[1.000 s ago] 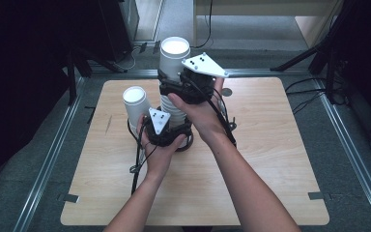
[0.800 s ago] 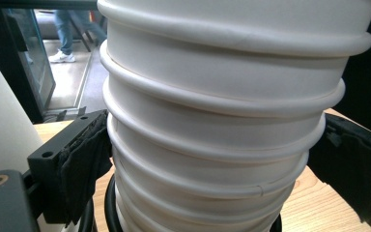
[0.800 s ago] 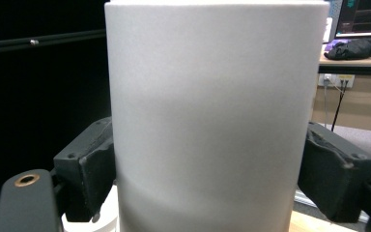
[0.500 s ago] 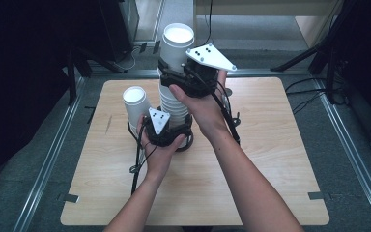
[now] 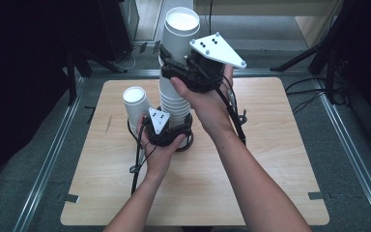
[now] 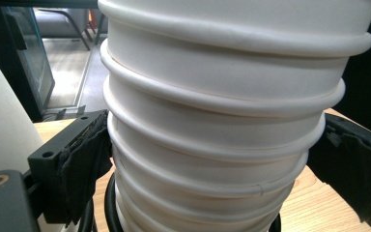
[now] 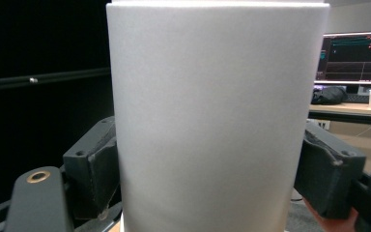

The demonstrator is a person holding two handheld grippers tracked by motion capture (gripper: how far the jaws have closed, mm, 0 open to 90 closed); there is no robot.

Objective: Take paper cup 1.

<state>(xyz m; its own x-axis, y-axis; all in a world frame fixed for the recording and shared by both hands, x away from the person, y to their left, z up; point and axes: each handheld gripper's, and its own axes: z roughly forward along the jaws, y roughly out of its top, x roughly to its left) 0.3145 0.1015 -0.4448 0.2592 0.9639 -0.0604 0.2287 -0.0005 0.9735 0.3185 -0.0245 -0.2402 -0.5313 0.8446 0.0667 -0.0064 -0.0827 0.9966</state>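
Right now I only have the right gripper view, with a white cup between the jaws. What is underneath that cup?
Observer: The right hand-held gripper, whose jaws have just been closing on the top cup, holds it directly over a stack of white cups on the wooden table. I cannot tell whether the two have parted.
Operator: Is anything steadying the stack?
Observer: Yes, the left hand-held gripper clamps it low down, near the table.
Operator: Anything else on the table?
Observer: A single cup stands upright just left of the stack.
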